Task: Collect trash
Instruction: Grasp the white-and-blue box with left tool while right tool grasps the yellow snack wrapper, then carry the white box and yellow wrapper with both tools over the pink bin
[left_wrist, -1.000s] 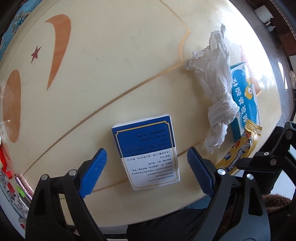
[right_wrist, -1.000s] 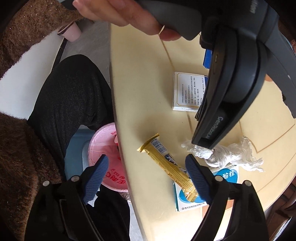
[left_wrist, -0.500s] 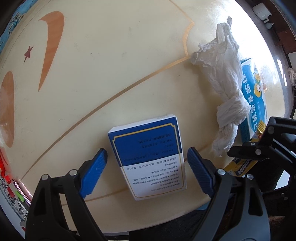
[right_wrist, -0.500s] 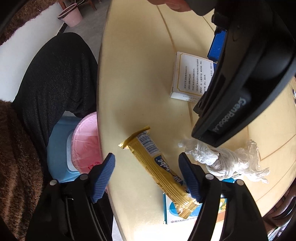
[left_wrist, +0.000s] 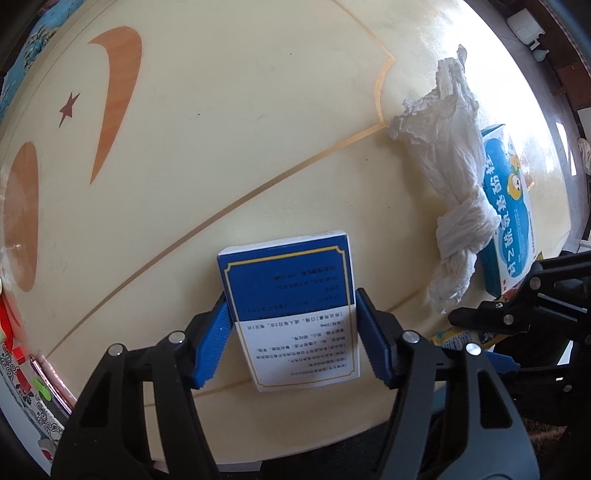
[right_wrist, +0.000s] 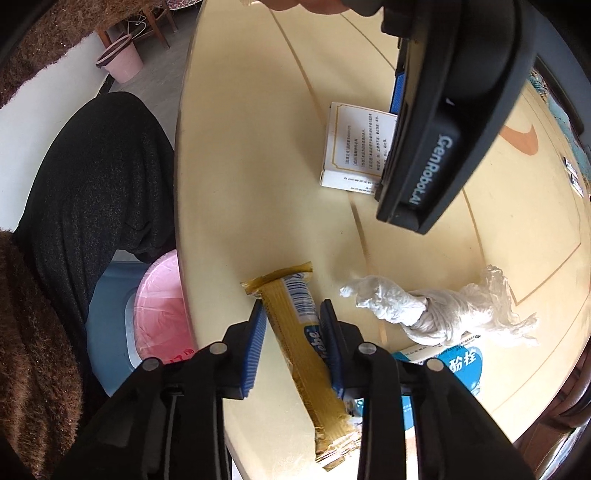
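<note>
While the left gripper is closing its jaws around the blue-and-white box at the table's six o'clock edge, the right gripper clamps the yellow wrapper; a tissue lies at three o'clock.

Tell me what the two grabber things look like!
Both grippers, left and right, have black plastic frames with silver rivets, and ridged blue pads on the fingers. The left one's black body, seen from the right camera, carries white "GenRobot.AI" lettering.
</note>
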